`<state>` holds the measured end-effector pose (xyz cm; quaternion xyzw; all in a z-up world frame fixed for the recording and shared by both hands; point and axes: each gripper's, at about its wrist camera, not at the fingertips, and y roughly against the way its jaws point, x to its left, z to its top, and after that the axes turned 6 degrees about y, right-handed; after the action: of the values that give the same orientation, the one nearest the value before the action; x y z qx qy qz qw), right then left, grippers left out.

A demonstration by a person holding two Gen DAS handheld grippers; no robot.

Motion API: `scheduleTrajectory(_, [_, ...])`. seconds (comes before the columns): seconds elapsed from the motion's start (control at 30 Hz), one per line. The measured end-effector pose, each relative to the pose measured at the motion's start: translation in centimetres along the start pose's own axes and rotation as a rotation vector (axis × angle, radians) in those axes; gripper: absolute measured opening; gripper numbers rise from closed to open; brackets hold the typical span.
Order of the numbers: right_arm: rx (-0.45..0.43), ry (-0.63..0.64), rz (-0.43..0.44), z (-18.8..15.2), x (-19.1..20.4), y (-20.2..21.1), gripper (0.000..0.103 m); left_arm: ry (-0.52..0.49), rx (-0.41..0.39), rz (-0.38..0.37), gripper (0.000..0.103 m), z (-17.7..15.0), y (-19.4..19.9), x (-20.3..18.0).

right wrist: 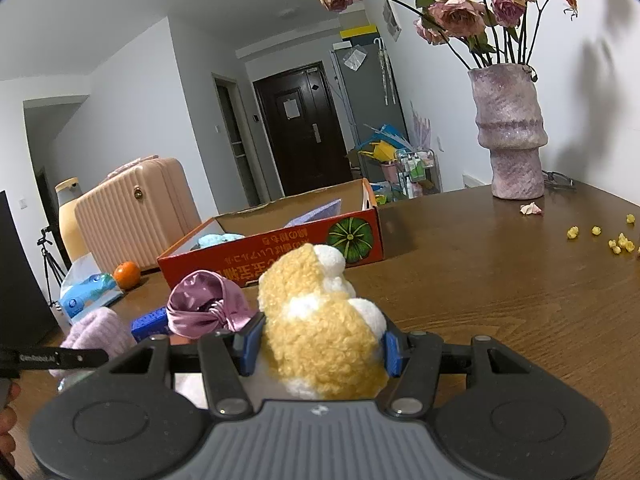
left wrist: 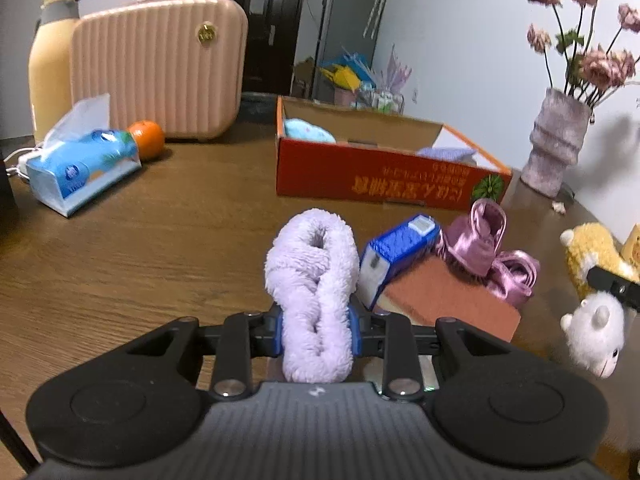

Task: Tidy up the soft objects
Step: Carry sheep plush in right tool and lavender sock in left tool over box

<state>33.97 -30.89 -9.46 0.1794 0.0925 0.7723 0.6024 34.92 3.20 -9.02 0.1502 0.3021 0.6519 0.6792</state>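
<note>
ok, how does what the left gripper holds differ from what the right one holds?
The lilac fuzzy scrunchie in the left gripper is one plain colour; the yellow-and-white plush toy in the right gripper is two-tone. The scrunchie is a twisted loop with a hole; the plush toy is a solid lump. The scrunchie is squeezed narrow; the plush toy fills a wider gap. Both are soft, fuzzy and clamped between blue-padded fingers.

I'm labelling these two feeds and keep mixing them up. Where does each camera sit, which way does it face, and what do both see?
Left wrist view: sits on the left gripper, facing the red cardboard box across the brown wooden table; its fingers clamp a fluffy lilac scrunchie.
Right wrist view: sits on the right gripper, facing the box and dark door; its fingers squeeze a yellow-and-white plush toy; a hand shows at the left edge.
Shared: box, scrunchie, plush toy, pink ribbed case, mauve vase.
</note>
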Motion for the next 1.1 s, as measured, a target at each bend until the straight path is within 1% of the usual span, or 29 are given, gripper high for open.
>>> scheduleTrajectory(0.23, [-0.034, 0.016, 0.011, 0.2, 0.3, 0.4, 0.056, 0.031, -0.099, 0.009, 0.029, 0.8, 2.4, 0.6])
scheduleTrajectory(0.4, [-0.057, 0.024, 0.011, 0.5, 0.6, 0.7, 0.056, 0.055, -0.144, 0.018, 0.029, 1.4, 3.6, 1.0])
scheduleTrajectory(0.7, [-0.073, 0.016, 0.011, 1.4, 0.8, 0.4, 0.056, 0.043, -0.175, 0.013, 0.029, 2.4, 4.5, 0.3])
scheduleTrajectory(0.93, [-0.111, 0.007, 0.035, 3.2, 1.4, -0.3, 0.056, 0.02, -0.201, 0.01, 0.029, 3.9, 4.4, -1.0])
scheduleTrajectory(1.1, [-0.135, -0.003, 0.052, 4.5, 1.9, -1.3, 0.056, 0.015, -0.219, -0.006, 0.029, 4.9, 3.9, -2.0])
